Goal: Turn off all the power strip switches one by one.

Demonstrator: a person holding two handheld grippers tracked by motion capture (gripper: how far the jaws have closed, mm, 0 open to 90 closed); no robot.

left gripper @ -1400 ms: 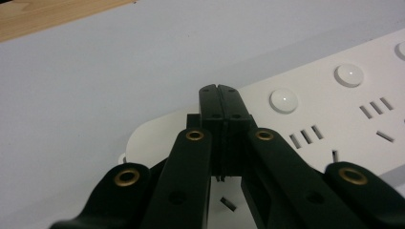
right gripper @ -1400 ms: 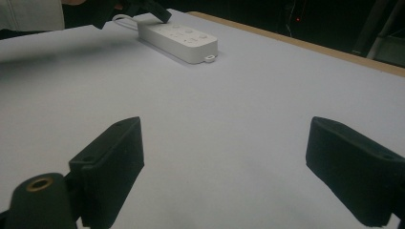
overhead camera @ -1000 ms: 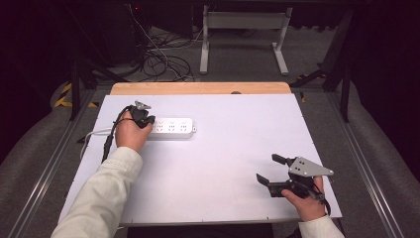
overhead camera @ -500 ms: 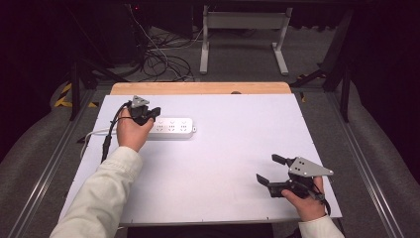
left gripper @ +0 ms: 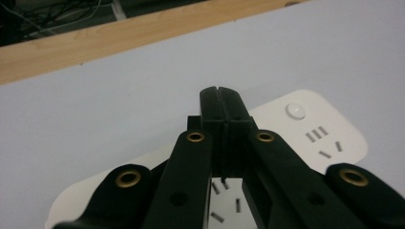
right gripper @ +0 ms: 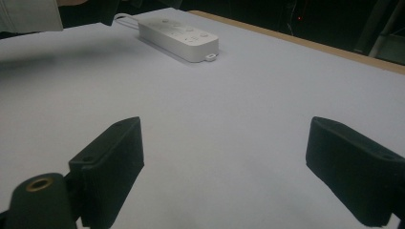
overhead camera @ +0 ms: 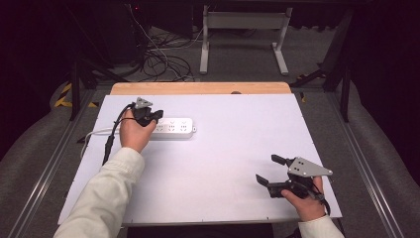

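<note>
A white power strip (overhead camera: pixel 176 128) lies flat at the far left of the white table top (overhead camera: pixel 228 144). My left gripper (overhead camera: pixel 151 118) hovers over the strip's left end. Its jaws are pressed together, and I see nothing between them. In the left gripper view the shut left gripper (left gripper: pixel 220 95) points across the power strip (left gripper: pixel 305 129), whose round button and sockets show to the right. My right gripper (overhead camera: pixel 267 168) rests near the front right of the table, jaws wide apart around bare surface. In the right gripper view the open right gripper (right gripper: pixel 224 157) faces the distant power strip (right gripper: pixel 179 38).
The strip's white cord (overhead camera: pixel 96 133) runs off the left table edge. A wooden strip (overhead camera: pixel 198 88) borders the far edge. Beyond it, loose cables (overhead camera: pixel 163 59) and a metal stand (overhead camera: pixel 242 29) sit on the dark floor.
The left gripper has shifted only slightly above the strip's left end. The right gripper has kept still.
</note>
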